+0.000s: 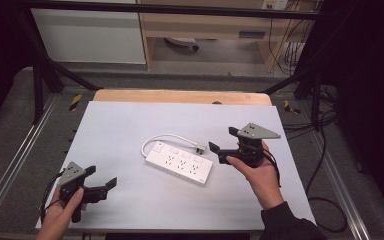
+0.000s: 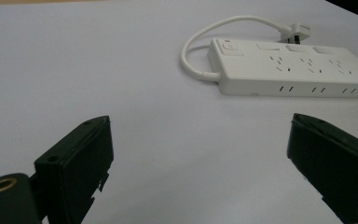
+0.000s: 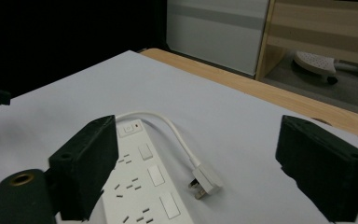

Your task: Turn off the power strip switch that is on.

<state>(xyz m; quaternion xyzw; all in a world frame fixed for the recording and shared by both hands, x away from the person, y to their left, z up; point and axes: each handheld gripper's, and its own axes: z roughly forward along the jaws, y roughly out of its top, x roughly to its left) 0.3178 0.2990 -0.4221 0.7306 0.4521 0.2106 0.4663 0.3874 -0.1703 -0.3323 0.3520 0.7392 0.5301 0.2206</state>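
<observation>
The white plastic six-outlet power strip (image 1: 180,163) lies flat near the middle of the pale grey table sheet (image 1: 125,130), its short white cable (image 1: 169,137) looping back along its far side to a white three-pin plug (image 1: 200,147) that rests just beside the strip. My right gripper (image 1: 222,141) hovers just beside the strip's right end, jaws spread wide and holding nothing; in the right gripper view the plug (image 3: 207,180) sits between them. My left gripper (image 1: 103,181) hangs well apart from the strip, near the sheet's near-left corner, jaws likewise spread and empty.

Risks, as I judge them: the plug is small and lies low, so a shallow approach may nudge it away instead of catching it. The stiff cable may drag the light strip across the smooth sheet, since the left gripper is too far off to steady it.
</observation>
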